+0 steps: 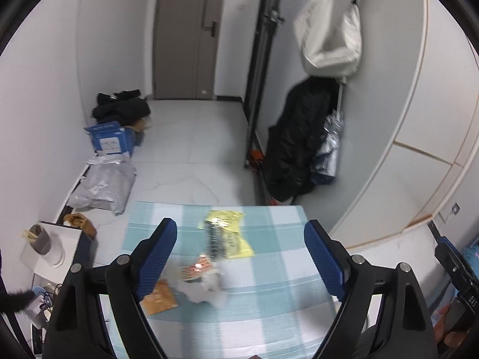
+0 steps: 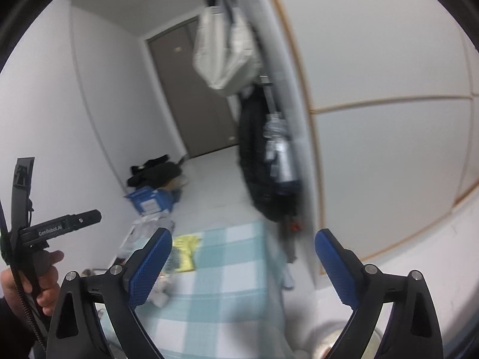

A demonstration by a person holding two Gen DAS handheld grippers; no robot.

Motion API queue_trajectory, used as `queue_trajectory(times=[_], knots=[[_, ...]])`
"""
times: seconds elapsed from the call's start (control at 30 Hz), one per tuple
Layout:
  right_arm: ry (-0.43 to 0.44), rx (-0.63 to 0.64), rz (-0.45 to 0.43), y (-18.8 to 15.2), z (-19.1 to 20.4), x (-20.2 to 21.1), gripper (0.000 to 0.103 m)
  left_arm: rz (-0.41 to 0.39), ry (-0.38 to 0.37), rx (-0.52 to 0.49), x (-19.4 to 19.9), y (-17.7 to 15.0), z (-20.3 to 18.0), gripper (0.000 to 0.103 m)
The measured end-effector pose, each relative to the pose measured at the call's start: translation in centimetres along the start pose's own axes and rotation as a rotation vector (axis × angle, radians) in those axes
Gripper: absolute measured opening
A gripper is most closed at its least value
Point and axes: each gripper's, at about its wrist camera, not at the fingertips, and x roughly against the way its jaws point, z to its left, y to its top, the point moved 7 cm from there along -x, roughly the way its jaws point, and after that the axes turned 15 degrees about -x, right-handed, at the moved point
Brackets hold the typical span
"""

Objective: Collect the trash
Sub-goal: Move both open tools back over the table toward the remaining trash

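Trash lies on a table with a blue-and-white checked cloth (image 1: 269,269): a yellow wrapper (image 1: 232,239) with a clear dark wrapper (image 1: 214,239) on it, a red-orange wrapper (image 1: 196,269), crumpled white tissue (image 1: 206,291) and an orange-brown packet (image 1: 158,297). My left gripper (image 1: 239,257) is open above the table, the trash between and below its blue pads. My right gripper (image 2: 242,266) is open and empty over the table's right side; the yellow wrapper (image 2: 185,251) shows by its left finger. The left gripper's handle (image 2: 60,224) is at the left in the right wrist view.
A white side table (image 1: 60,251) with a grey cup (image 1: 40,239) stands left of the table. On the floor beyond lie grey plastic mailers (image 1: 104,182), a blue box (image 1: 110,139) and dark clothes (image 1: 121,107). A black coat (image 1: 296,137) and white bag (image 1: 329,36) hang right.
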Motion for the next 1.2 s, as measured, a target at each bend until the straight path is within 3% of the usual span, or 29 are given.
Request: queue_trajectory(times=[0.3, 0.37, 0.57, 0.8, 1.2], knots=[[0.162, 0.117, 0.069, -3.2, 9.8, -2.6, 0.100, -0.022, 0.051, 0.124, 0.6, -2.8, 5.3, 0.087], [0.183, 0.144, 0.085, -4.2, 11.7, -3.5, 0.100, -0.038, 0.071, 0.132, 0.7, -3.2, 6.4, 0.094], [0.231, 0.195, 0.131, -6.7, 14.9, -6.4, 0.101, -0.024, 0.123, 0.176, 0.1, -5.4, 9.5, 0.098], [0.226, 0.272, 0.208, -10.4, 17.0, -10.3, 0.101, 0.012, 0.157, 0.225, -2.6, -8.8, 12.8, 0.098], [0.143, 0.350, 0.431, -16.2, 17.3, -19.8, 0.101, 0.109, 0.083, 0.269, -5.6, -10.5, 16.0, 0.098]])
